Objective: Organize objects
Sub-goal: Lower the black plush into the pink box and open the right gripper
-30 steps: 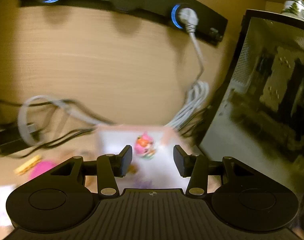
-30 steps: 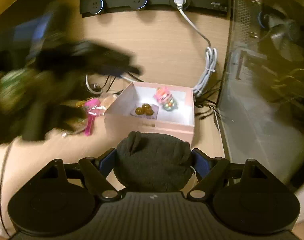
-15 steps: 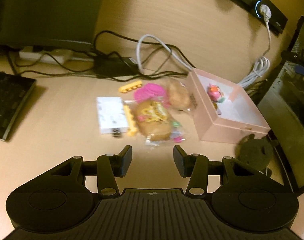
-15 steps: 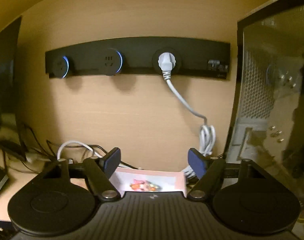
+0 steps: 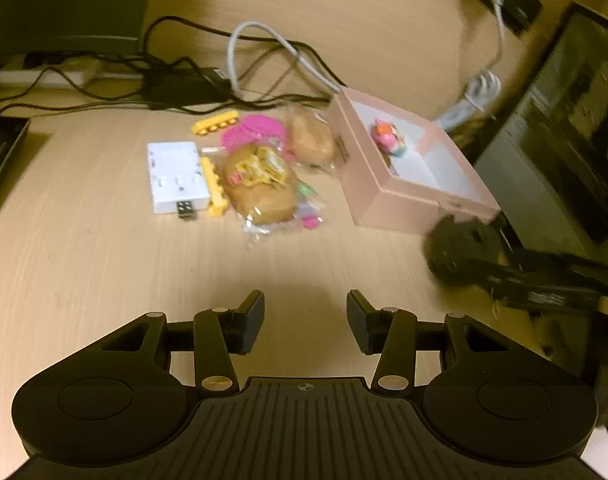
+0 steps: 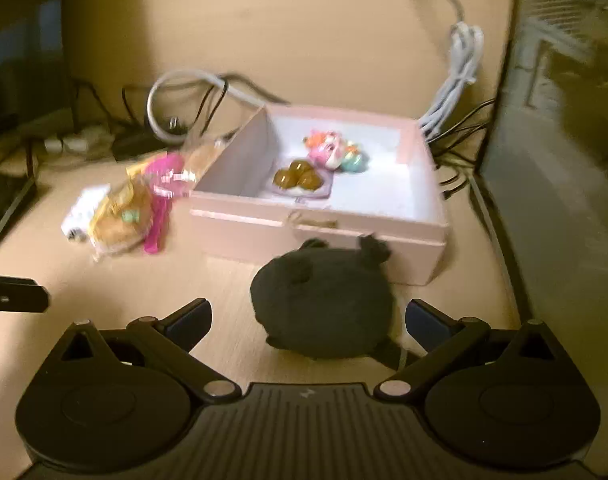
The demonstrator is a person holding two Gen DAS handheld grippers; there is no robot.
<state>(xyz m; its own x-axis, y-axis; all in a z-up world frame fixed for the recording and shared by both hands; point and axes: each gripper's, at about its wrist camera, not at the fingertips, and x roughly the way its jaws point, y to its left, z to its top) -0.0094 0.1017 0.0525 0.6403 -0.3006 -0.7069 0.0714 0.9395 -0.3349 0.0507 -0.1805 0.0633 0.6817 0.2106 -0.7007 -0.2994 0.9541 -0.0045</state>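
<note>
A black plush toy point(image 6: 323, 300) lies on the desk against the front of the open pink box point(image 6: 315, 232). My right gripper point(image 6: 305, 320) straddles it; the jaws are opening and both pads stand clear of the plush. In the box sit a pink-and-teal toy point(image 6: 335, 152) and a small tray of brown balls point(image 6: 298, 178). My left gripper point(image 5: 305, 320) hovers open over bare desk, with nothing between its fingers. From there the box point(image 5: 399, 208) is ahead to the right, with the plush point(image 5: 459, 248) and the blurred right gripper point(image 5: 543, 284) beside it.
Left of the box lie two wrapped buns point(image 5: 260, 188), a white adapter point(image 5: 176, 176), yellow brick strips point(image 5: 216, 124) and a pink item point(image 5: 252, 130). Cables point(image 5: 192, 88) run along the back. A computer case point(image 6: 555, 160) stands at the right and a keyboard point(image 5: 0, 148) at the left.
The right gripper held the plush a second ago; now the plush rests on the desk and the jaws stand wider. The left view swung from the box to the desk and loose objects.
</note>
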